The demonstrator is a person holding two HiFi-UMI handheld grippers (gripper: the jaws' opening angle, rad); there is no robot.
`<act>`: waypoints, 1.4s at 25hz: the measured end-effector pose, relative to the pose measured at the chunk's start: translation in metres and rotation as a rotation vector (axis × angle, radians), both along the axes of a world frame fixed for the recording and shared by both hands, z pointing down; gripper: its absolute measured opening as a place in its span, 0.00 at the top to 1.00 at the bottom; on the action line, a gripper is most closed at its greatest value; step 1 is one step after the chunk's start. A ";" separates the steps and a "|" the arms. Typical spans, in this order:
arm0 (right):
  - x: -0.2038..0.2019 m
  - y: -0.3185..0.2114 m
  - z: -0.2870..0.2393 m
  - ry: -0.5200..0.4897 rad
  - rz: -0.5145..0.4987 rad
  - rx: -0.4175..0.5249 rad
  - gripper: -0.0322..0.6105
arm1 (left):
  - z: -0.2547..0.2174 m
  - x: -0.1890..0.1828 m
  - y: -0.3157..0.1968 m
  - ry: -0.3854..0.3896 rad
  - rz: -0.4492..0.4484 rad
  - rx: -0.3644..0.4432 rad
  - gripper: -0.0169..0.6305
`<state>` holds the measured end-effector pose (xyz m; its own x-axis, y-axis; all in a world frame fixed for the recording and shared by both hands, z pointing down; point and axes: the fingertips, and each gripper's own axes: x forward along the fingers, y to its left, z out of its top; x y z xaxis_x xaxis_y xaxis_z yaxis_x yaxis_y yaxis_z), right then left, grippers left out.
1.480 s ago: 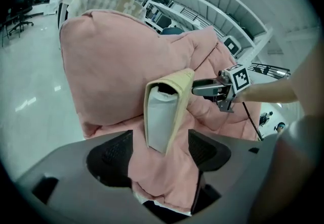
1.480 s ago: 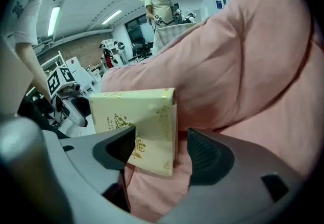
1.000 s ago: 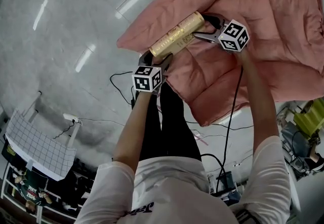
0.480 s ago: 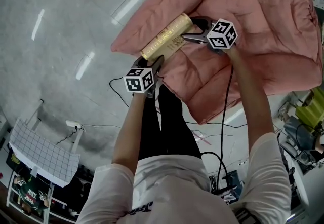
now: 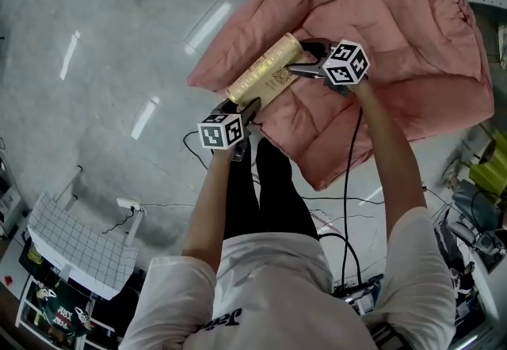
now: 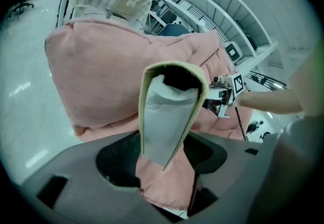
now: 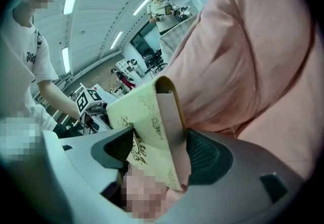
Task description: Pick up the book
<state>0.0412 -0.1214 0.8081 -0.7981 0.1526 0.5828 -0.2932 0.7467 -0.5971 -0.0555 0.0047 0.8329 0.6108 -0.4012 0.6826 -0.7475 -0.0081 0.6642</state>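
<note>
A thick book (image 5: 265,77) with a cream and gold cover hangs slantwise just over a pink quilt (image 5: 396,39), held at both ends. My left gripper (image 5: 244,108) is shut on its near end. In the left gripper view the white page block (image 6: 169,111) stands between the jaws, with a fold of pink quilt (image 6: 162,182) under it. My right gripper (image 5: 305,61) is shut on the far end. In the right gripper view the ornamented cover (image 7: 147,126) sits between the black pads (image 7: 205,154). Each gripper shows in the other's view: the right gripper (image 6: 223,95), the left gripper (image 7: 93,106).
The quilt lies on a grey polished floor (image 5: 103,63). Black cables (image 5: 190,152) run by the person's legs. A white gridded board (image 5: 75,239) lies at the lower left and clutter (image 5: 483,182) at the right edge. Another person (image 7: 159,7) stands far back.
The book has risen a little off the quilt together with both grippers. The left jaws have drawn in on its near end.
</note>
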 end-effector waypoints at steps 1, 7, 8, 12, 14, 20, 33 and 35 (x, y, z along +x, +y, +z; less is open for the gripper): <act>0.001 -0.001 -0.007 -0.001 0.022 0.002 0.43 | -0.007 -0.001 -0.002 0.002 0.010 0.003 0.56; 0.012 0.003 -0.059 -0.028 0.186 -0.008 0.44 | -0.061 -0.001 -0.006 0.042 0.053 0.004 0.56; 0.015 0.003 -0.068 -0.036 0.223 -0.011 0.44 | -0.071 0.000 -0.008 0.053 0.061 0.007 0.56; 0.031 0.012 -0.107 -0.061 0.381 -0.018 0.48 | -0.114 0.004 -0.013 0.083 0.106 0.035 0.57; 0.040 0.017 -0.127 -0.070 0.455 -0.016 0.48 | -0.136 0.006 -0.015 0.096 0.139 0.055 0.57; 0.061 0.038 -0.183 -0.077 0.635 -0.002 0.49 | -0.198 0.010 -0.022 0.137 0.259 0.100 0.57; 0.145 0.080 -0.325 -0.047 1.133 0.160 0.51 | -0.342 0.083 -0.070 0.214 0.613 0.258 0.58; 0.165 0.084 -0.349 -0.046 1.206 0.203 0.51 | -0.366 0.106 -0.080 0.230 0.645 0.299 0.58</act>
